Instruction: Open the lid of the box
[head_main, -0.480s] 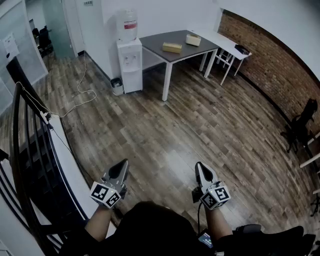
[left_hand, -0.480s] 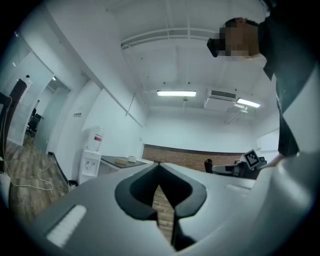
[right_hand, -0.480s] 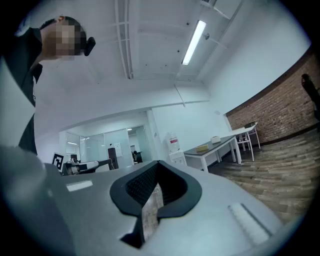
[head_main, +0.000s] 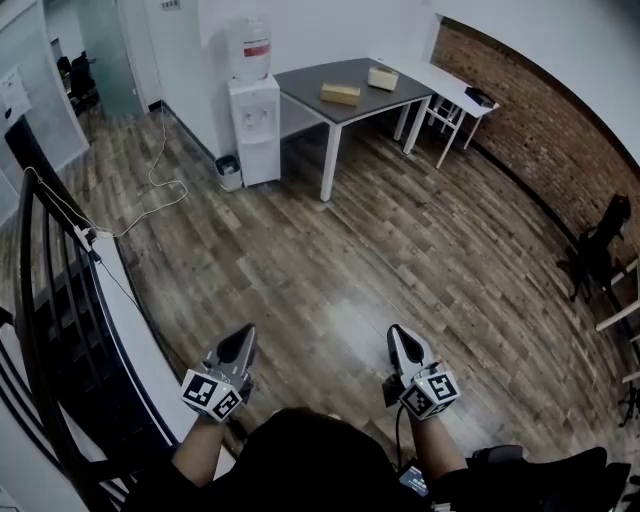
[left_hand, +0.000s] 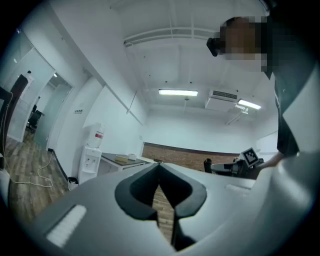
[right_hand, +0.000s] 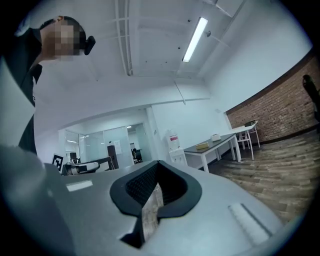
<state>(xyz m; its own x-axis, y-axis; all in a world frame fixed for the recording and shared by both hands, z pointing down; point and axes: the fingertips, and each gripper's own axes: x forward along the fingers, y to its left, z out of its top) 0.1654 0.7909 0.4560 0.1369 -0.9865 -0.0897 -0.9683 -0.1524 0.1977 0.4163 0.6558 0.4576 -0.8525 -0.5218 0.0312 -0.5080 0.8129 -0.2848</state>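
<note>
Two boxes lie on a dark table (head_main: 310, 85) at the far end of the room: a flat yellow box (head_main: 341, 93) and a paler box (head_main: 382, 78) beside it. Both have their lids down as far as I can tell. My left gripper (head_main: 243, 331) and right gripper (head_main: 397, 331) are held level in front of me over the wooden floor, far from the table. Each is shut with its tips together and nothing between them. The left gripper view shows the shut left gripper (left_hand: 159, 164). Beyond the shut right gripper (right_hand: 157, 162) in its own view stands the distant table (right_hand: 212, 145).
A water dispenser (head_main: 255, 110) stands left of the table, with a small bin (head_main: 232, 170) and a loose cable (head_main: 150, 190) on the floor. A black stair railing (head_main: 45, 300) runs along my left. A white table (head_main: 455, 88) and a brick wall (head_main: 540, 120) are at the right.
The head view has drifted slightly, so the room sits a little further left and up. Both grippers keep their places and stay shut.
</note>
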